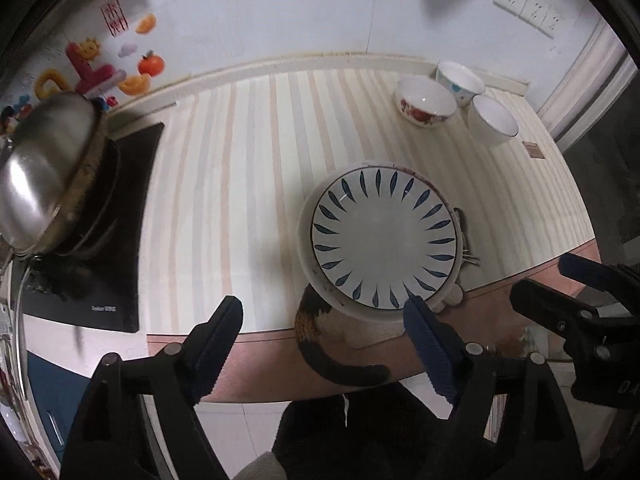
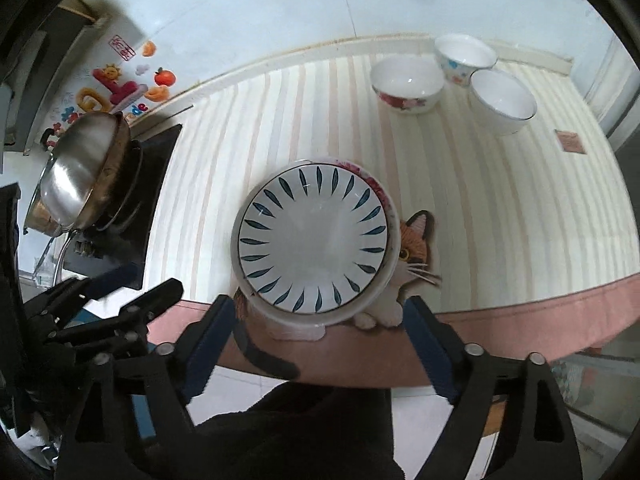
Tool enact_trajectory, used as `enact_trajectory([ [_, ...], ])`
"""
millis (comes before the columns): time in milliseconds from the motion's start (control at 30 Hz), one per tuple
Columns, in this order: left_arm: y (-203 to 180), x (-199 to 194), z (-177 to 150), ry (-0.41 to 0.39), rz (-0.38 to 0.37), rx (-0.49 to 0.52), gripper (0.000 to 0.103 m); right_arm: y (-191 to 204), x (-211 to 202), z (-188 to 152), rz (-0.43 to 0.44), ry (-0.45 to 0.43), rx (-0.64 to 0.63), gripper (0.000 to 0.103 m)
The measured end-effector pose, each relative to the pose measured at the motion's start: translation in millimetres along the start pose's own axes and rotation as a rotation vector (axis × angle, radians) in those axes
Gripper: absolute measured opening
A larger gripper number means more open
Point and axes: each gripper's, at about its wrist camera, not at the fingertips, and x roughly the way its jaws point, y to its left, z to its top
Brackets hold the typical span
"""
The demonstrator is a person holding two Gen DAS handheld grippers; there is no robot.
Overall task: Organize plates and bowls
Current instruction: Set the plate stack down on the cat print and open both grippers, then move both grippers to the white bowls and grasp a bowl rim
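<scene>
Left gripper [image 1: 320, 320] has its jaws spread wide and empty at the table's near edge, its blue right finger [image 1: 430, 344] close to the rim of the leaf-pattern plate [image 1: 384, 236], though whether it touches is hard to tell. That plate sits on top of a stack by the striped tablecloth's [image 1: 240, 168] front edge. Three bowls cluster at the far right: floral bowl [image 1: 425, 101], dotted bowl [image 1: 460, 80], plain white bowl [image 1: 494, 119]. A steel pan [image 1: 48, 172] rests on the cooktop [image 1: 120, 220] at left.

Right gripper [image 2: 316, 320], seen from its own camera, is likewise wide apart, holding nothing, its fingers flanking the plate's near rim. A cat-shaped mat [image 2: 414, 248] peeks out beneath the stack.
</scene>
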Motion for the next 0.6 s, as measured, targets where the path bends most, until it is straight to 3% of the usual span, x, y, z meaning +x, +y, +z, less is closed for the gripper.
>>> enact_trajectory([
  [133, 3, -20, -8, -0.027, -0.028, -0.007, 0.088, 11, -26, -16, -0.023, -0.047, 0.000, 0.093],
  [400, -2, -54, -13, -0.065, -0.043, -0.029, 0.089, 20, -73, -37, -0.049, -0.123, -0.003, 0.096],
  [600, -11, -62, 8, -0.114, -0.020, -0.061, 0.089, 2, -78, -25, 0.046, -0.137, 0.007, 0.096],
])
